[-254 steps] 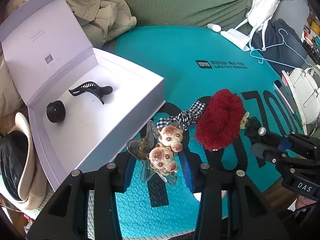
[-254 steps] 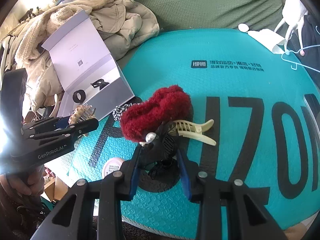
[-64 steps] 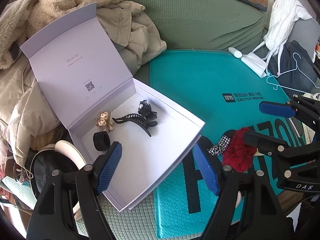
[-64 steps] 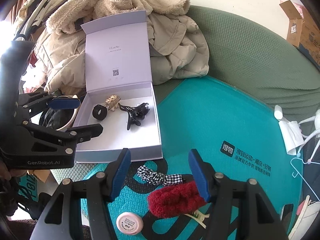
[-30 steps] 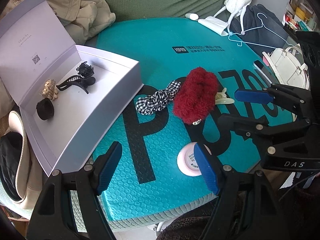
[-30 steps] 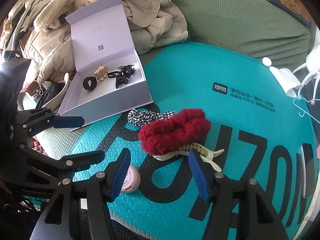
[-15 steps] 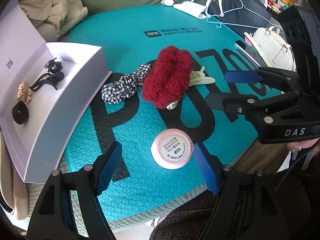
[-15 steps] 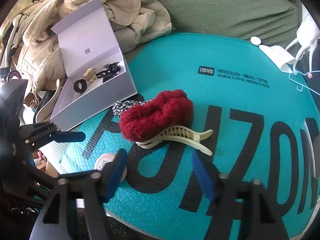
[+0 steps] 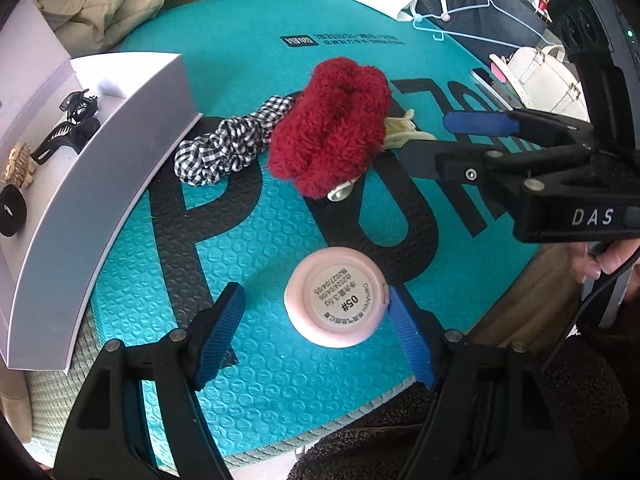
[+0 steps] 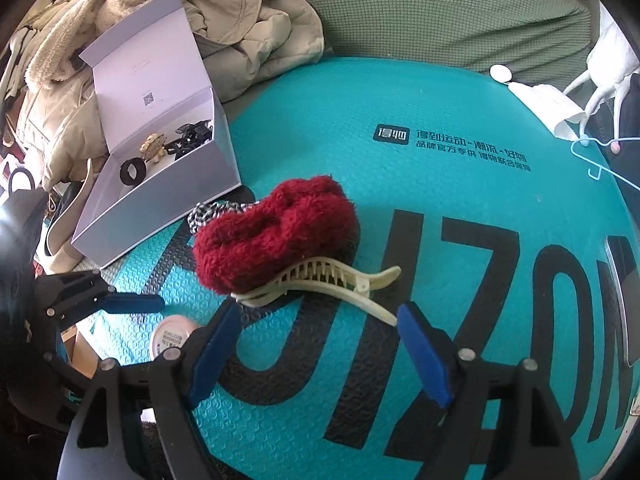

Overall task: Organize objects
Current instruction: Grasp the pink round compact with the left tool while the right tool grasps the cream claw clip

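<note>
A round pink compact [image 9: 336, 295] lies on the teal mat between the open fingers of my left gripper [image 9: 316, 314]; its right pad is at the compact's edge. My right gripper [image 10: 316, 334] is open, its fingers just short of a cream claw clip [image 10: 320, 282] that lies against a red fluffy scrunchie [image 10: 276, 232]. A checked scrunchie [image 9: 228, 146] lies left of the red one [image 9: 332, 136]. The open white box [image 9: 100, 152] holds a black claw clip [image 9: 64, 132], a bear clip [image 9: 18, 162] and a black band [image 9: 12, 210].
A beige jacket [image 10: 248, 36] is heaped behind the box on the green sofa [image 10: 440, 12]. A white cloth [image 10: 548, 108] and a blue hanger [image 10: 600, 156] lie at the mat's far right edge. A white handbag [image 9: 540, 72] sits beyond the mat.
Both grippers have come down closer to the mat. The left one now straddles the pink compact; the right one has closed in on the cream claw clip.
</note>
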Available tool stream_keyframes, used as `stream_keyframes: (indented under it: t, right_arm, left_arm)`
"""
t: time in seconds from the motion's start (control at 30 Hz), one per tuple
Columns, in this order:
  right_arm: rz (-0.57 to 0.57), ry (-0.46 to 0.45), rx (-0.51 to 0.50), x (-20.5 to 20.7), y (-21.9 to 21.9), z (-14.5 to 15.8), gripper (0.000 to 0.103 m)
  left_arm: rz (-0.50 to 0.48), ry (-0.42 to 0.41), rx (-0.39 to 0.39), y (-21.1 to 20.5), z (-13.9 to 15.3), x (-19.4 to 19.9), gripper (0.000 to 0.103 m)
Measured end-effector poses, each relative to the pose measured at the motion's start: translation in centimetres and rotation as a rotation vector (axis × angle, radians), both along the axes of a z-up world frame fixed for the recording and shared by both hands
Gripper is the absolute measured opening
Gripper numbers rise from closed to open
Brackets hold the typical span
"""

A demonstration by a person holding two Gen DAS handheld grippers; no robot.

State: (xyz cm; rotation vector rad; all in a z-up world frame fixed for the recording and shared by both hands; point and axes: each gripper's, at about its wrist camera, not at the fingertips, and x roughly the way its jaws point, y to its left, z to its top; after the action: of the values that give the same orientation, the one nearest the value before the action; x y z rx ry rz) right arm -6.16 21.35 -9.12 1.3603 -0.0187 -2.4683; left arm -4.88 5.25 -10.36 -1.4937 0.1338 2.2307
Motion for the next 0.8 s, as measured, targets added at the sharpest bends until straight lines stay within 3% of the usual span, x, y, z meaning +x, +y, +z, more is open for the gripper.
stream_keyframes:
  t: [0.1, 0.3, 0.4, 0.8]
  right_arm:
    - [0.019, -0.003, -0.026, -0.5, -0.7, -0.3, 0.085]
    - [0.022, 0.031, 0.026, -1.5, -2.1, -0.8, 0.088]
    - [0.026, 0.005, 0.047, -2.0, -2.5, -1.4, 0.096]
    - [-0.016, -0.063, 0.045, -2.7, -1.7, -3.0, 0.096]
  left_arm:
    - [0.012, 0.019, -0.009, -0.4, -0.1, -0.4, 0.067]
    - [0.036, 0.038, -0.016, -1.4, -0.3, -1.6, 0.054]
    - [0.05, 0.039, -0.003, -1.9, -0.5, -2.2, 0.053]
    - [0.031, 0.054, 0.005, -2.5, -0.3, -3.0, 0.047]
